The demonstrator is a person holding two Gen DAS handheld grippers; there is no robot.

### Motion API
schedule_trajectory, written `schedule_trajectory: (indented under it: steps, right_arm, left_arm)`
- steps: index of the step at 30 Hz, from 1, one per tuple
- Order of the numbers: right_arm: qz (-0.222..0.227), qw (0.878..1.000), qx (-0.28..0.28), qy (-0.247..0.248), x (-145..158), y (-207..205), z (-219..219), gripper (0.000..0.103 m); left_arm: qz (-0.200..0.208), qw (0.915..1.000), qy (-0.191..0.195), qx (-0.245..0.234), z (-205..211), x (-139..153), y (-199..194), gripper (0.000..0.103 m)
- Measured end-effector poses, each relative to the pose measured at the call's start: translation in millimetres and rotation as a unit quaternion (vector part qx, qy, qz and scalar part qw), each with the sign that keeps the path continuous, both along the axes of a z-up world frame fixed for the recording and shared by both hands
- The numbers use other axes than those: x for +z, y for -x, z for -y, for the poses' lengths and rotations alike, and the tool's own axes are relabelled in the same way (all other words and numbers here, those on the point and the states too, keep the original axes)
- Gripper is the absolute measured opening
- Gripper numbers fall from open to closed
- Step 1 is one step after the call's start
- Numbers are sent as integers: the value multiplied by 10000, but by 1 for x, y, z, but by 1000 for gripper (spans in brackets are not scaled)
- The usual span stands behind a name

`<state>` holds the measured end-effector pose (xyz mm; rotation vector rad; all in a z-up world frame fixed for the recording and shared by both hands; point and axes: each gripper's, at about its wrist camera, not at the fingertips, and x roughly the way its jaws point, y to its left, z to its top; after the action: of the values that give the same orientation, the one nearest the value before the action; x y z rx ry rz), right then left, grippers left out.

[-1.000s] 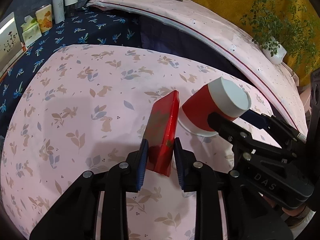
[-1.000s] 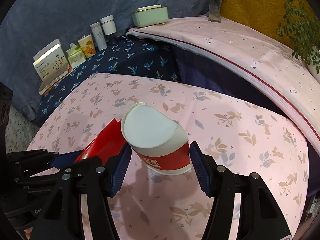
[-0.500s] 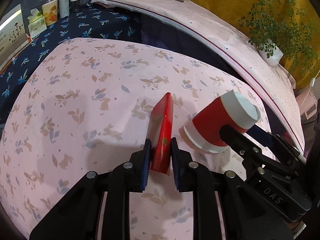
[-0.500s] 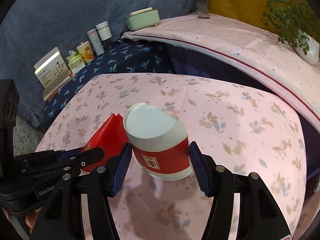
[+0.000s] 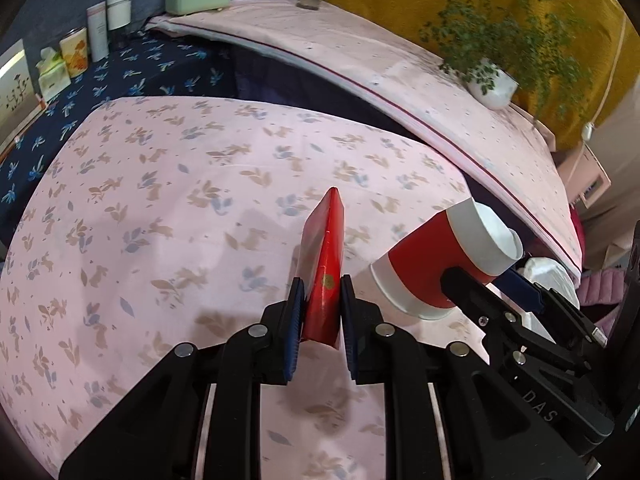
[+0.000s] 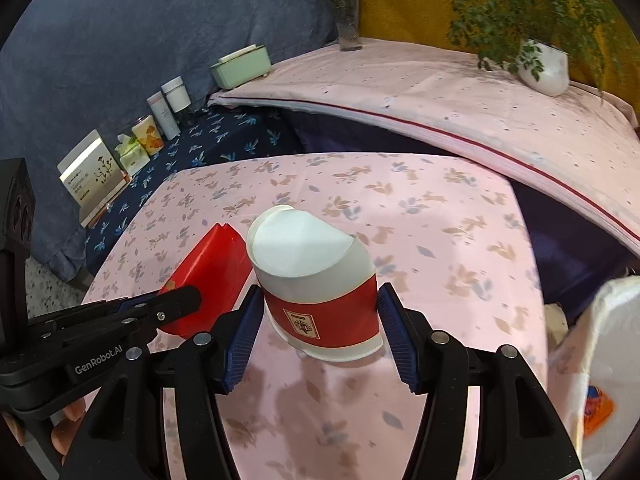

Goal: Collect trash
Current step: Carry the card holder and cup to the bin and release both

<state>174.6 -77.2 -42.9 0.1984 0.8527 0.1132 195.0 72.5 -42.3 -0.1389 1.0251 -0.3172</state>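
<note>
Two pieces of trash are held above the pink rabbit-print tablecloth (image 5: 168, 216), toward its right edge: the left gripper (image 5: 320, 312) pinches a flat red cardboard packet (image 5: 326, 264) narrowly near its lower end, and the right gripper (image 6: 320, 320) clamps a squashed red-and-white paper cup (image 6: 320, 292) across its red band. The packet could pivot or slide out, being held by one end only. The cup's thin wall may buckle further and slip free. A white plastic bag (image 6: 600, 360) sits past the right edge.
</note>
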Motion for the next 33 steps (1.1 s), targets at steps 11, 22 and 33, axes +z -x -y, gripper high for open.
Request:
schedule_trajectory:
  steps: [11,22,33]
  right_arm:
    - [268,9975,-632,-147,18,59,66,57]
    - [504,9901,-1295,-189,29,107,133,57]
    - [568,9733,-2205,-283,24,157,215,57]
  left_arm:
    - [242,9978,-76,-609,68,26,40,18]
    - [287,9912,-64,-1292,142,41,72,18]
    - [361,9783,-172,-2032,223,48,97,18]
